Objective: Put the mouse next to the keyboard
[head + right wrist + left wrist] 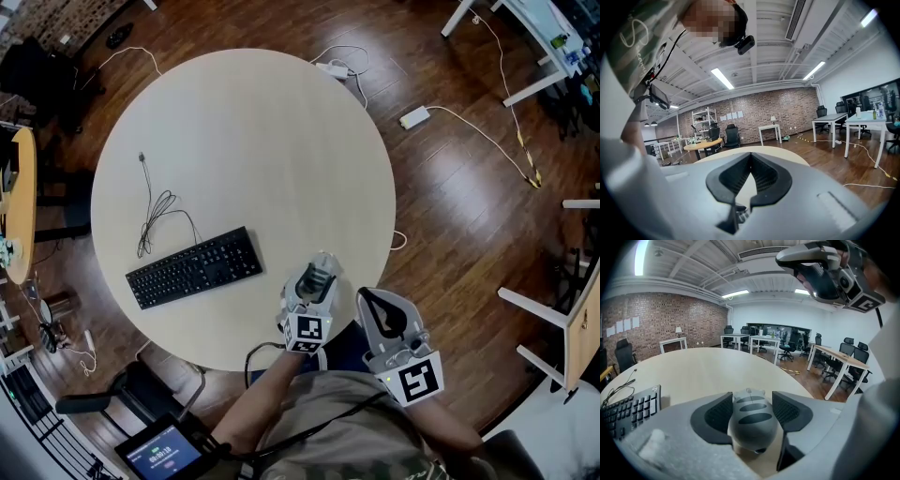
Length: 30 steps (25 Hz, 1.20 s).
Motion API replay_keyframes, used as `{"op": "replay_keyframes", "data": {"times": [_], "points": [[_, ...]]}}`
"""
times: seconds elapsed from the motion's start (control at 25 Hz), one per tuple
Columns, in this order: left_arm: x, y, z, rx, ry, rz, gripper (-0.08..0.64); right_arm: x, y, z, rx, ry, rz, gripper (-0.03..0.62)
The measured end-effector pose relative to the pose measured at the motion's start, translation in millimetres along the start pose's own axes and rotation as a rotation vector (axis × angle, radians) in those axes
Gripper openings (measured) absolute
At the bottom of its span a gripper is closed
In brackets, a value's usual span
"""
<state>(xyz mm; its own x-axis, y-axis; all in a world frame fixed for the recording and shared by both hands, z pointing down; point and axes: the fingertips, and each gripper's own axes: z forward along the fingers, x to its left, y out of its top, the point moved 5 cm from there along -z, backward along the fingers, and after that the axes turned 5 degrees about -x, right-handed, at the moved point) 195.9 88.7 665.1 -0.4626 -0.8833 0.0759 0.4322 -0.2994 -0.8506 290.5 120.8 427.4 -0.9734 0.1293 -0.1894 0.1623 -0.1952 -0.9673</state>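
One round table (253, 131) at centre frame bears one black keyboard (194, 267) at lower left; one grey striped mouse (752, 417) lies right of the keyboard, apart from it, by the table's lower edge, clasped between the left gripper's (752, 402) jaws; right gripper (750, 159), lower right: jaws pressed together, holding nothing.
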Motion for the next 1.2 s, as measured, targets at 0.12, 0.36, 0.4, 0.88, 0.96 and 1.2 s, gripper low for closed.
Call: {"op": "replay_keyframes", "data": {"times": [0.12, 0.36, 0.4, 0.88, 0.96, 1.2], "points": [[1, 2, 4, 0.002, 0.002, 0.000, 0.275, -1, -2, 2, 0.000, -0.002, 0.001, 0.005], [4, 4, 9, -0.006, 0.020, -0.014, 0.275, 3, -2, 6, -0.009, 0.007, 0.004, 0.005], [5, 4, 10, -0.005, 0.023, -0.017, 0.275, 4, -2, 7, -0.011, 0.010, 0.002, 0.005], [13, 12, 20, -0.039, 0.036, -0.041, 0.275, 3, -9, 13, -0.055, -0.004, -0.039, 0.005], [16, 13, 24, -0.054, 0.030, -0.038, 0.276, -1, -8, 13, -0.089, -0.026, -0.059, 0.005], [24, 17, 32, -0.088, 0.026, -0.028, 0.276, -9, -5, 14, -0.118, -0.058, -0.085, 0.005]]}}
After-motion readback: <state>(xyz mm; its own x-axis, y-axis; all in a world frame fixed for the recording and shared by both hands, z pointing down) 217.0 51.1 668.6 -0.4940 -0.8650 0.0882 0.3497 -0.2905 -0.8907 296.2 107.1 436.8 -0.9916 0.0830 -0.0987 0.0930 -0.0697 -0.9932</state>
